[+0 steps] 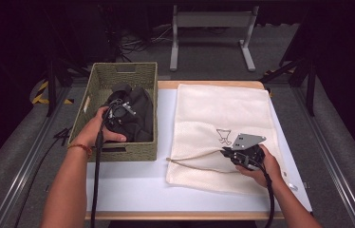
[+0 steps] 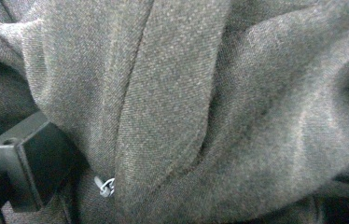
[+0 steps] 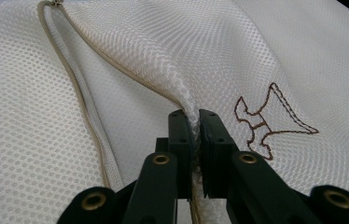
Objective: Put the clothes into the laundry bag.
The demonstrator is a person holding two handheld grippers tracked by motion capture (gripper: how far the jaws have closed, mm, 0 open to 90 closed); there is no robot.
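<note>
— so, where's the right gripper [image 3: 195, 122] sitting?
— on the cream mesh bag [image 1: 223, 118], which lies flat on the white table [image 1: 128, 183], to the right of the woven basket [image 1: 121, 76]. in the right gripper view its two black jaws are pressed together on a raised ridge of the mesh, just left of the brown stitched emblem [image 3: 270, 122]. a beige zipper edge [image 3: 77, 88] runs away up the bag toward the far corner.
— and the left gripper [image 1: 118, 111]?
— down in the basket, at the left side of the table, buried in a dark grey garment [image 1: 137, 114]. the left hand [image 1: 97, 130] grips it near the basket's near-left part.
— clamped or loose?
— can't tell. the left gripper view is mostly folds of grey cloth [image 2: 210, 116]; one black jaw shows at the lower left with fabric draped against it, and a small metal ring [image 2: 107, 186] beside it. the other jaw is hidden.
</note>
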